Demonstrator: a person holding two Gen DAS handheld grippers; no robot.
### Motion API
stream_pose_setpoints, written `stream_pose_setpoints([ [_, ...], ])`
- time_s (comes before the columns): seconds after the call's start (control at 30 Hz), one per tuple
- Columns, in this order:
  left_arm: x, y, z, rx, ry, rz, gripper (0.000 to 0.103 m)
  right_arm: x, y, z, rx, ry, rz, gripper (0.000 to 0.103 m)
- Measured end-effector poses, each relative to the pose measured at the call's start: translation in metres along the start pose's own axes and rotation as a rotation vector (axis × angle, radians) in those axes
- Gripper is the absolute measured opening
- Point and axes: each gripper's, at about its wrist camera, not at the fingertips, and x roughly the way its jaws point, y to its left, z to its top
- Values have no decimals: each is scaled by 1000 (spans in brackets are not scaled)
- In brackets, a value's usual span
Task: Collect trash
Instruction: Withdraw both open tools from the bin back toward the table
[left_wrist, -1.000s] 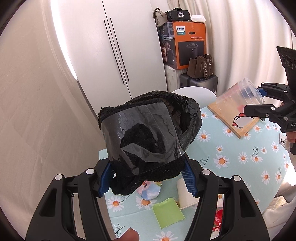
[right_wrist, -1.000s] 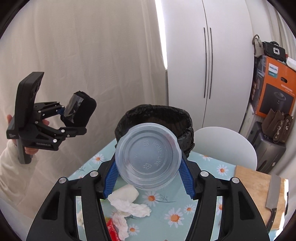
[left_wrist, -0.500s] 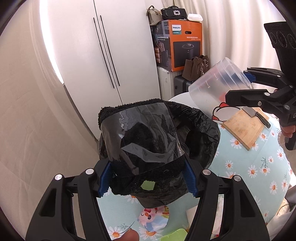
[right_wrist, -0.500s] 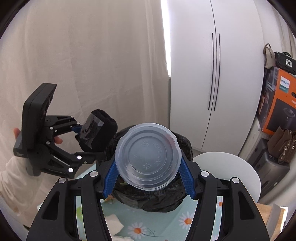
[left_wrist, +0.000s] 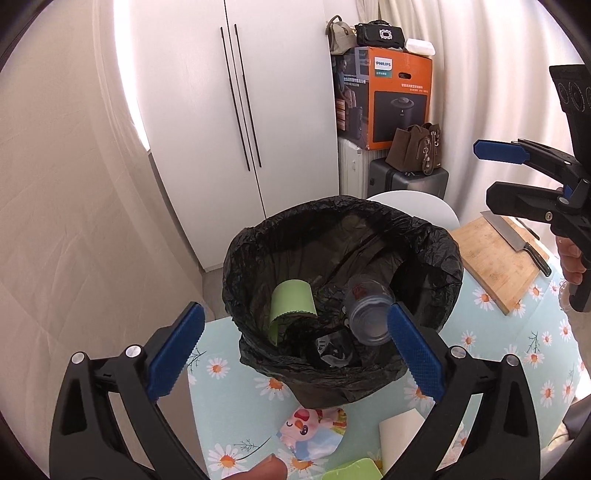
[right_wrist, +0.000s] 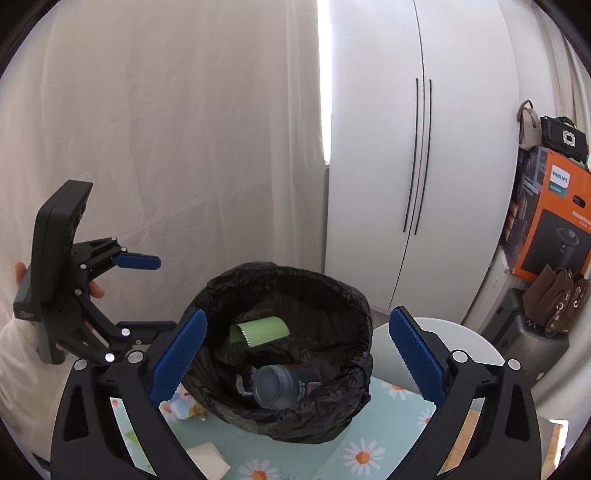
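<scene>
Both grippers, left (left_wrist: 295, 347) and right (right_wrist: 295, 354), have just sprung wide, dropping the clear cup (left_wrist: 369, 314) into the lined bin (left_wrist: 448, 254); next, fetching table litter like the tissue (right_wrist: 207, 461).

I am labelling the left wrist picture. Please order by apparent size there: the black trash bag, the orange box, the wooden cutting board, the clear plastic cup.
1. black trash bag
2. orange box, though it stands farther away
3. wooden cutting board, partly hidden by the right gripper
4. clear plastic cup, inside the bag
</scene>
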Motion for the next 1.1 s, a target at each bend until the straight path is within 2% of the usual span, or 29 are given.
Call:
stream_pose_setpoints([
  [0.5,-66,-15,-53,-31,54,71,97,-59,51,-35,-55,50,23,95],
  [1.1,-76,-35,-121,-56,190,67,97,-56,84,-94,-104,225,72,95],
])
